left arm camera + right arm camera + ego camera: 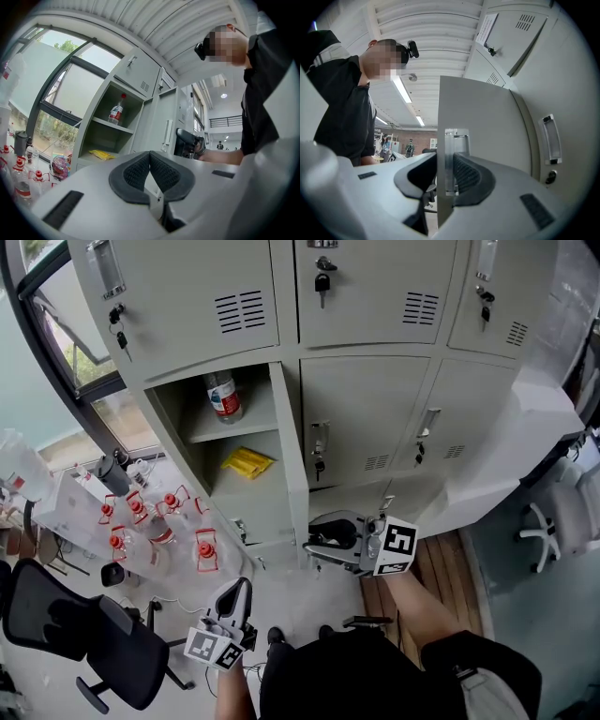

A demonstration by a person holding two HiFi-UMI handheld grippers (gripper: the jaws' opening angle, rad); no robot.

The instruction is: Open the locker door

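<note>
The grey locker door (292, 465) stands swung out, edge-on to the head view. My right gripper (325, 546) is shut on the door's metal handle (451, 159) near its lower edge. In the right gripper view the door (483, 122) and its handle fill the gap between the pads of the right gripper (445, 164). The open compartment (192, 437) holds a bottle (223, 396) on its shelf and a yellow packet (247, 462) below. My left gripper (236, 596) hangs low by my left side, away from the lockers. Its jaws are shut on nothing in the left gripper view (150, 157).
Several red-capped bottles (155, 521) stand on the floor left of the lockers by the window. A black office chair (84, 634) is at the lower left and a white chair (553, 521) at the right. Closed lockers (375, 418) flank the open one.
</note>
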